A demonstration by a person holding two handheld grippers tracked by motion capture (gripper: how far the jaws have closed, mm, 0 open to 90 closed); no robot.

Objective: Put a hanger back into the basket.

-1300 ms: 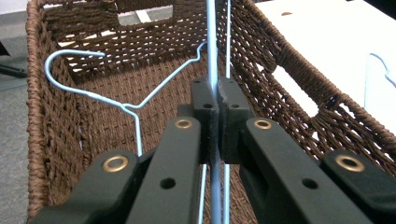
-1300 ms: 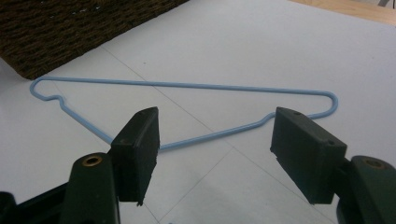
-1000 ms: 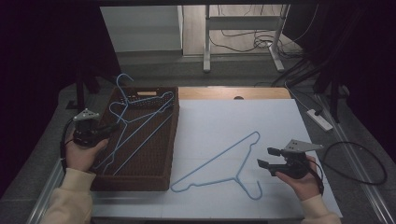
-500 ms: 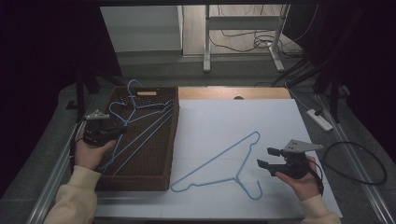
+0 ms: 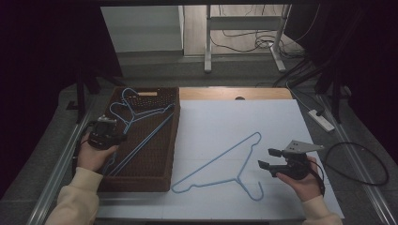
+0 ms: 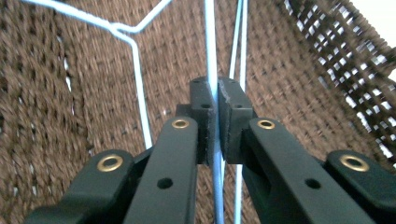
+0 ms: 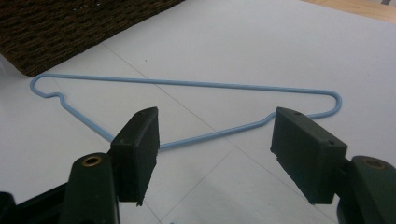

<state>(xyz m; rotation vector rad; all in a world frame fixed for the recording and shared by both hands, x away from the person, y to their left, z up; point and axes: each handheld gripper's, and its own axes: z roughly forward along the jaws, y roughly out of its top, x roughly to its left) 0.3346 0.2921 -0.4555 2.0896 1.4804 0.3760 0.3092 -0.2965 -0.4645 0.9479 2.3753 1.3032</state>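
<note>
A brown woven basket (image 5: 170,157) sits at the table's left with blue wire hangers (image 5: 141,112) lying in it. My left gripper (image 5: 117,136) is over the basket's left side, shut on one hanger's straight wire (image 6: 210,46). In the left gripper view the pads (image 6: 203,100) pinch that wire; the jaws have just eased open slightly, with the wire still between them. Another blue hanger (image 5: 220,161) lies flat on the white sheet (image 5: 234,117), hook toward me. My right gripper (image 5: 265,158) stands open just right of its hook, and its jaws frame the hanger (image 7: 187,83) without touching it.
A white power strip (image 5: 321,119) lies off the sheet's right edge, and a black cable (image 5: 356,164) loops beside my right hand. A bare wooden strip (image 5: 234,93) runs along the table's far edge. Metal desk legs (image 5: 206,42) stand on the floor beyond.
My left hand has sunk and shifted right with the hanger, whose hook has come down into the basket. The right hand and the hanger on the sheet have not moved.
</note>
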